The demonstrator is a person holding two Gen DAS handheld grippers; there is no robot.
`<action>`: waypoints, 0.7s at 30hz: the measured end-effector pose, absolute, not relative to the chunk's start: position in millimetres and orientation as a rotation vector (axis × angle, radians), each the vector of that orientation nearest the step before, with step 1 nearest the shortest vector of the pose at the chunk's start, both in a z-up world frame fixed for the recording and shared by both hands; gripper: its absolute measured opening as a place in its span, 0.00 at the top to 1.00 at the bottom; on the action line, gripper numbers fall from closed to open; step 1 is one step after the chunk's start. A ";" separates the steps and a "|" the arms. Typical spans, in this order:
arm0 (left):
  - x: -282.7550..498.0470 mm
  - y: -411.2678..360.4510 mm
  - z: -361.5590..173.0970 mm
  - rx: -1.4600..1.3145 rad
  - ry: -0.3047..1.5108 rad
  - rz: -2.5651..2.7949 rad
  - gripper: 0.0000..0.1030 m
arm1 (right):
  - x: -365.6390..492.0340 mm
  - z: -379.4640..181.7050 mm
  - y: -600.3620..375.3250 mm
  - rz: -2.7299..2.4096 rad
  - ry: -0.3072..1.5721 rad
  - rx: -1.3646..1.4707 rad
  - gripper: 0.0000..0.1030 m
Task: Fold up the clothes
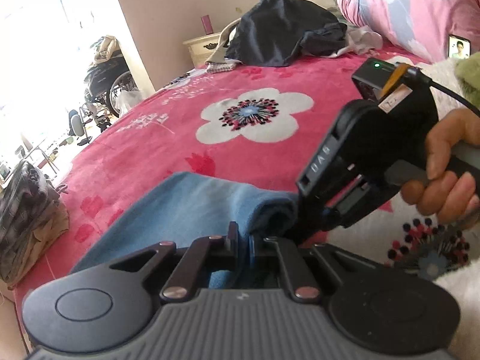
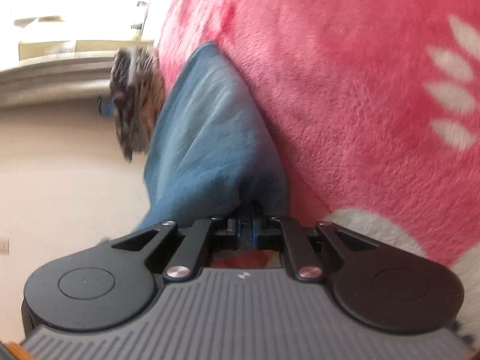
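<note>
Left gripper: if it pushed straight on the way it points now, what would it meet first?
The blue cloth already clamped in the left gripper. Beyond that, probably the pink floral blanket, though depth is unclear.

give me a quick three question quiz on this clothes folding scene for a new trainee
1. True or false: the left gripper is shut on the blue cloth.
2. What is the right gripper holding? A) the blue cloth B) the dark garment pile C) nothing
3. Fill in: the cloth lies on a pink ____ patterned blanket.

Key: 1 true. 2 A. 3 flower.
</note>
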State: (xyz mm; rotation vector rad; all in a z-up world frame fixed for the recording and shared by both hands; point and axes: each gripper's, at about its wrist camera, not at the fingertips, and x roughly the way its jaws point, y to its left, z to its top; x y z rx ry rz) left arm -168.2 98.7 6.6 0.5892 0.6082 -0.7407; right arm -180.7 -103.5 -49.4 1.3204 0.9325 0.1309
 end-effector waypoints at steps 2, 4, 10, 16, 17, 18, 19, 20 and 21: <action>-168.4 101.0 6.7 0.587 0.606 -0.739 0.94 | -191.2 -54.2 -102.6 0.119 0.827 1.453 0.94; -167.8 101.4 4.5 0.595 0.614 -0.747 0.94 | -201.2 -61.9 -104.5 0.085 0.740 1.572 0.94; -179.6 89.3 -37.7 0.782 0.611 -0.764 0.91 | -209.7 -85.5 -109.7 -0.004 0.744 1.721 0.94; -181.6 90.5 -43.3 0.840 0.590 -0.776 0.89 | -206.6 -27.0 -145.5 -0.068 0.861 1.389 0.93; -181.8 90.5 -43.8 0.845 0.589 -0.779 0.88 | -205.1 -10.5 -151.4 -0.071 0.839 1.296 0.93; -182.1 90.3 -44.4 0.850 0.589 -0.783 0.86 | -202.6 6.4 -156.0 -0.068 0.808 1.201 0.93; -182.4 89.8 -45.0 0.857 0.587 -0.785 0.85 | -197.0 22.4 -157.1 -0.041 0.787 1.105 0.93; -182.6 89.0 -45.6 0.866 0.585 -0.786 0.85 | -186.8 33.9 -150.6 0.024 0.794 1.015 0.93; -183.2 88.3 -46.2 0.877 0.581 -0.788 0.84 | -175.2 42.8 -140.4 0.104 0.814 0.929 0.93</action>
